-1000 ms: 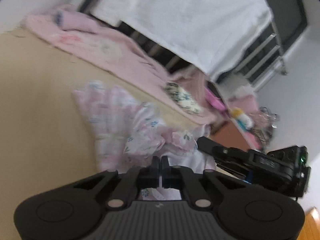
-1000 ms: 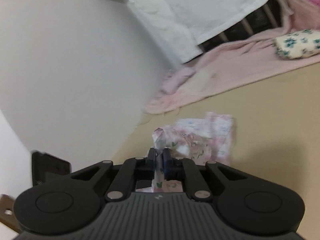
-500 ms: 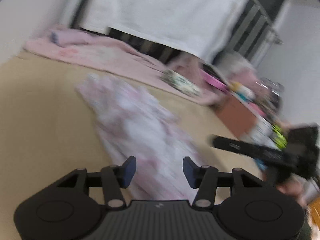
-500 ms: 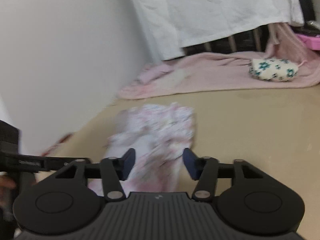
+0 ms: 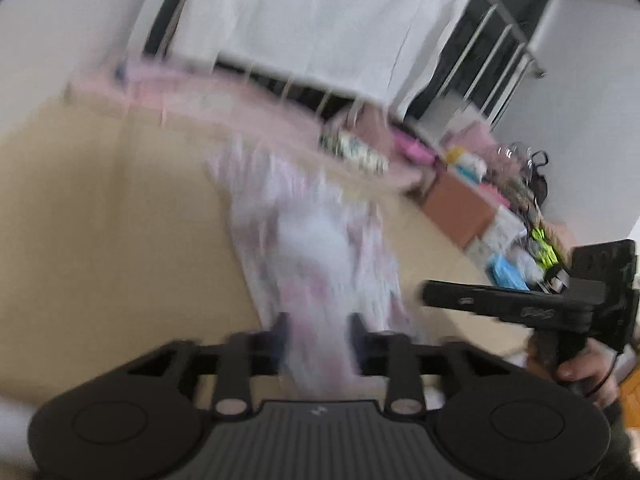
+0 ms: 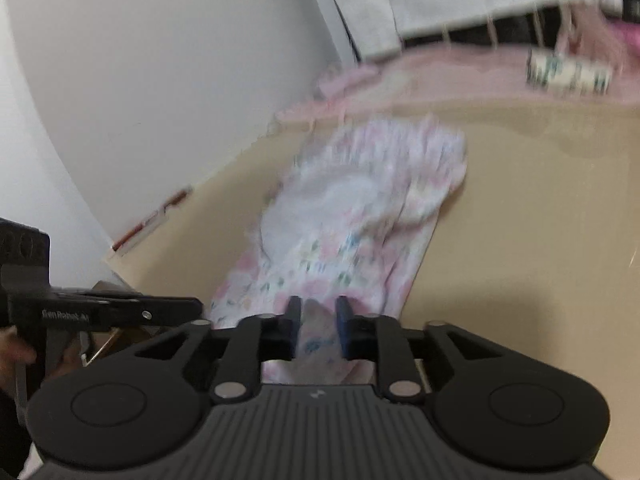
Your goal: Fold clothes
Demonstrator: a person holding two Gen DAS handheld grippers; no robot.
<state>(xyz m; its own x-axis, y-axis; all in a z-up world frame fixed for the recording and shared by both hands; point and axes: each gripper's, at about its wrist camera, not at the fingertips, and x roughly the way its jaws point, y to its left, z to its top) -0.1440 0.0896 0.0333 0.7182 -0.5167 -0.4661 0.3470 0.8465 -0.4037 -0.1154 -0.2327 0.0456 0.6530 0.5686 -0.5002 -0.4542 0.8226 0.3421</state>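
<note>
A pink and white floral garment lies in a long heap on the tan bed surface; it also shows in the right wrist view. My left gripper is open, its fingers either side of the garment's near end. My right gripper is open too, narrower, with the near edge of the cloth between its fingers. The right gripper shows from the side in the left wrist view. Both views are motion-blurred.
A pink blanket lies along the far edge with a small floral bundle on it. A white sheet hangs over a metal rail. A white wall runs on the left. Boxes and clutter stand beyond the bed.
Both grippers have let go of the garment and opened; it has dropped flat on the bed. Since half a second ago both have come down close over its near end.
</note>
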